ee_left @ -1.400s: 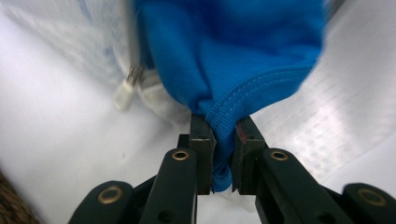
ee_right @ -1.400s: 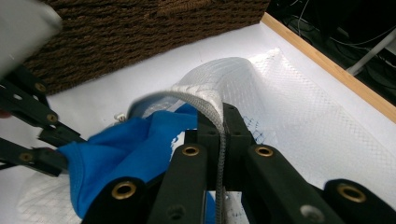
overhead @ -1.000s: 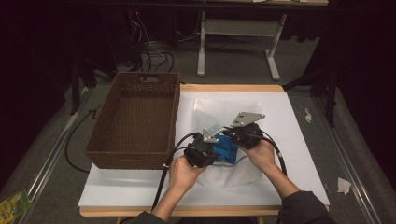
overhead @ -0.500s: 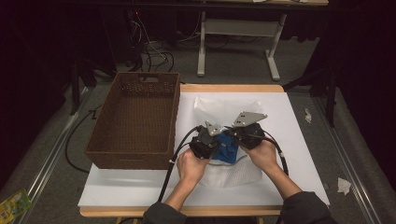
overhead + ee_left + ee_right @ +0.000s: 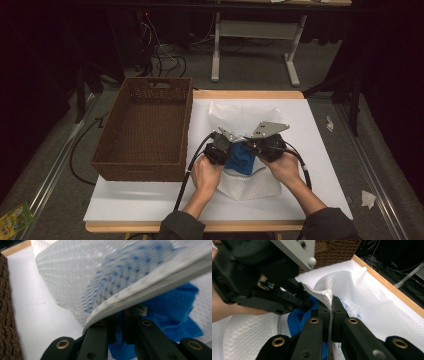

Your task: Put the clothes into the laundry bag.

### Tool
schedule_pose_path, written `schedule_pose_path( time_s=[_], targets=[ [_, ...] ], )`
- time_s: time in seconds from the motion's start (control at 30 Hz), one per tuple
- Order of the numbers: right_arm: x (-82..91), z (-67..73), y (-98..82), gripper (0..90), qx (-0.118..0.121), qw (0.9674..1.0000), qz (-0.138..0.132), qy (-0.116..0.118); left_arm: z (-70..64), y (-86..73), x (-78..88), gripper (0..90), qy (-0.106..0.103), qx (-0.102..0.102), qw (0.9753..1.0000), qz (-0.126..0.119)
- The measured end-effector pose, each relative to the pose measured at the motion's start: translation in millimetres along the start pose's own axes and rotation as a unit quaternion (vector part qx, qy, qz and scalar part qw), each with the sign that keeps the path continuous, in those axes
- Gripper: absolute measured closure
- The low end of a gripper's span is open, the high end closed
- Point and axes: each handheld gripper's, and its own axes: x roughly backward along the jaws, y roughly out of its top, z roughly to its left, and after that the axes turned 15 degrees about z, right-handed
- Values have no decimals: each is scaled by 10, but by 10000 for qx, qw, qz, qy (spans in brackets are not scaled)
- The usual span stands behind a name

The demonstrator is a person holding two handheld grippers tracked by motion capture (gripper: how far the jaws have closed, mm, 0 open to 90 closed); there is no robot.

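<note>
A white mesh bag (image 5: 239,118) lies on the table with a blue cloth (image 5: 240,158) at its mouth. My right gripper (image 5: 251,147) is shut on the bag's thick white hem (image 5: 324,296), which runs straight between its jaws (image 5: 331,307). Opposite it, my left gripper (image 5: 231,149) meets it from the left. In the left gripper view the jaws (image 5: 120,322) are shut with blue cloth (image 5: 172,305) between them, and the hem (image 5: 140,293) drapes across their tips. The mesh (image 5: 75,277) arches above. A hand holds each gripper.
A brown woven basket (image 5: 186,125) stands empty to the left of the bag, its wall close to my left gripper's cable. A white sheet (image 5: 150,200) covers the wooden table. Beyond the far edge are a grey table leg (image 5: 216,50) and cables on the floor.
My left hand has slid right and away from the person, bringing its gripper up against the right gripper over the blue cloth. The right hand has held still.
</note>
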Motion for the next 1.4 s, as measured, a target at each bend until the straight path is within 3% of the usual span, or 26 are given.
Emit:
schedule_pose_path(
  time_s=[0.1, 0.2, 0.5, 0.63, 0.8, 0.87, 1.03, 1.23, 1.4],
  targets=[
    [-21, 8, -4, 896, 0, 10000, 30, 22, -2, 7, -39, 831, 127, 17, 9999, 30],
    [-42, 12, -13, 896, -4, 10000, 40, 48, -12, 6, -63, 822, 91, -6, 9999, 80],
    [-68, -46, -47, 896, -178, 9998, 81, 70, -77, -136, 111, 622, -236, -340, 9991, 10],
    [-83, -32, -40, 896, -161, 9998, 93, 54, -129, -231, 156, 519, -326, -372, 9987, -105],
    [-115, -19, -19, 896, -103, 9999, 98, 65, -260, -245, 148, 458, -550, -570, 9968, -115],
    [-117, -6, -10, 896, -112, 9998, 138, 84, -287, -215, 116, 451, -636, -558, 9964, -90],
    [-119, 3, -15, 896, -102, 9998, 145, 84, -288, -121, -38, 489, -678, -425, 9968, 20],
    [-121, -17, -75, 896, -137, 9997, 199, 101, -261, -43, -198, 797, -527, -362, 9977, 223],
    [-114, -21, -103, 896, -146, 9996, 191, 126, -218, -11, -130, 838, -293, -133, 9993, -212]
  ],
)
